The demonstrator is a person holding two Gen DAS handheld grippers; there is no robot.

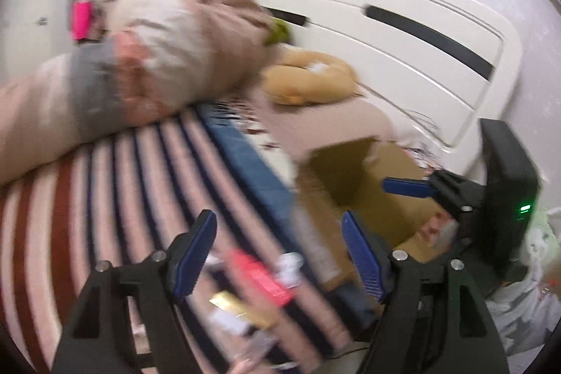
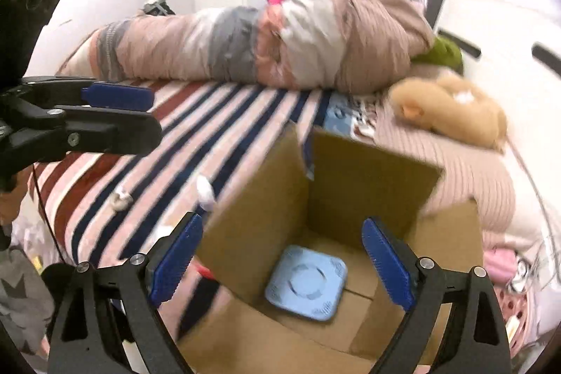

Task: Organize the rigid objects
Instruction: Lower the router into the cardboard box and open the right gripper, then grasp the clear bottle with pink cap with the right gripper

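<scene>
An open cardboard box (image 2: 259,209) stands on the striped bed, with a light-blue square object (image 2: 305,283) flat on its bottom. My right gripper (image 2: 280,263) hangs open over the box mouth, with nothing between its blue pads. My left gripper (image 1: 278,255) is open above the bedspread, left of the box (image 1: 354,170), also with nothing between its pads. Blurred beneath it lie a red box (image 1: 261,279), a gold box (image 1: 238,304) and a small white item (image 1: 289,265). A blue pad (image 1: 406,187) of the right gripper shows over the box. The left gripper (image 2: 133,114) appears at the left edge.
A rolled pink and grey quilt (image 2: 245,44) lies across the far side of the bed. A tan plush toy (image 2: 452,107) rests near the white headboard (image 1: 385,34). Two small white things (image 2: 205,190) (image 2: 121,198) sit on the striped blanket (image 1: 122,181).
</scene>
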